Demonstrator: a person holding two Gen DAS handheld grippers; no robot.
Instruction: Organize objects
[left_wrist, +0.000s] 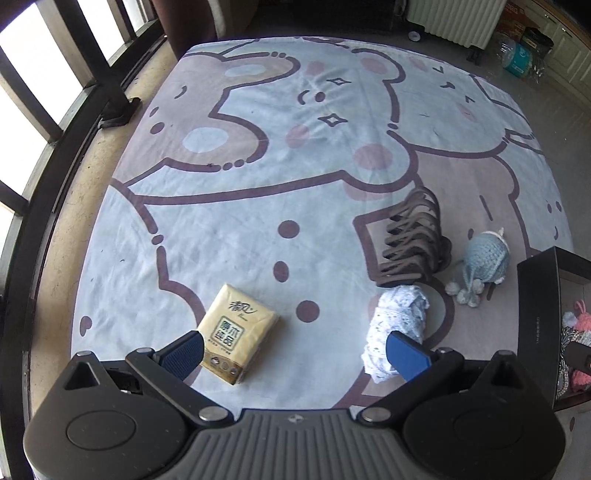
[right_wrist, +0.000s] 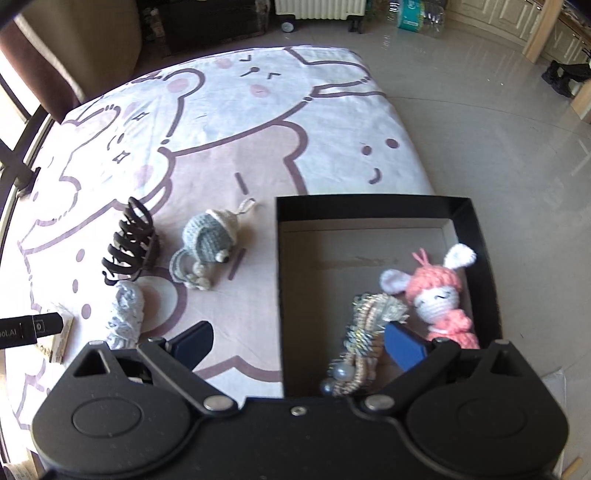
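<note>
Blue pads (left_wrist: 183, 353) of the left gripper (left_wrist: 295, 354) stand wide apart over the sheet (left_wrist: 240, 206), holding nothing; the tissue pack (left_wrist: 236, 338) lies just beside its left finger and the lace roll (left_wrist: 397, 328) beside its right one. Past the roll stands the claw clip (left_wrist: 410, 245), with the blue knit toy (left_wrist: 480, 260) near it. Over at the right gripper (right_wrist: 299, 345), the jaws are likewise spread and empty, straddling the left wall of the black box (right_wrist: 373, 208): the left finger hangs over the sheet, the right one inside the box. There, a beaded hair tie (right_wrist: 364, 343) lies against that finger, and the pink doll (right_wrist: 441, 299) rests near the right wall.
</note>
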